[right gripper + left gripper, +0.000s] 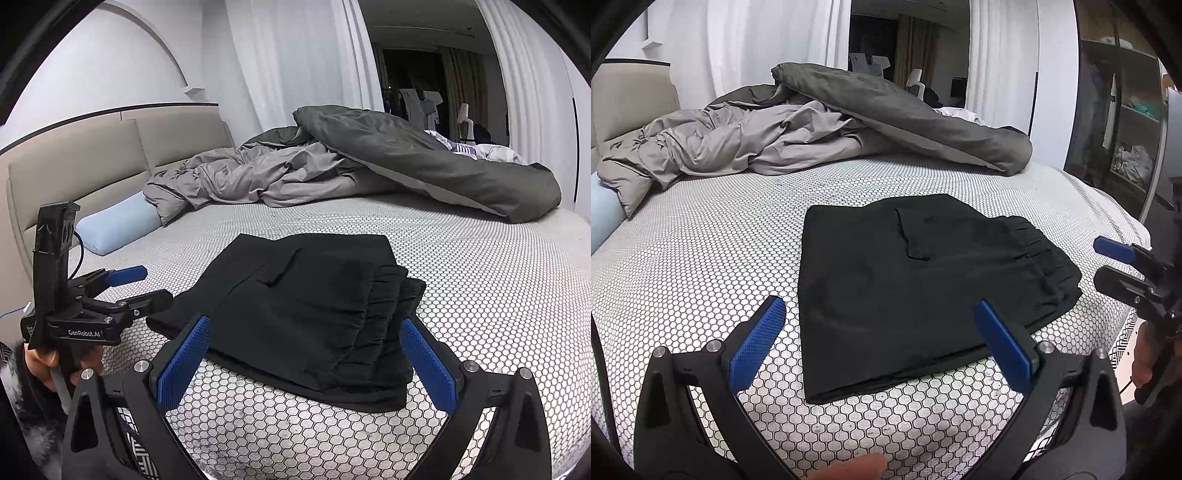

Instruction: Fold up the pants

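Our left gripper (pixel 880 339) hangs with its blue pads spread wide and nothing between them, poised above the near edge of the black pants (pixel 919 291). Our right gripper (pixel 306 365) is likewise splayed and empty, low over the gathered waistband end. Neither touches the cloth. The pants lie folded into a flat rectangle on the bed (pixel 701 258), a pocket flap showing on top, the waistband layers stacked toward our right. The honeycomb-patterned mattress cover spreads bare around the bundle. Farther back, a rumpled grey duvet (pixel 406 166) is heaped across the bed, well apart from the pants, with a pale blue pillow (pixel 118 225) near the padded headboard (pixel 74 155).
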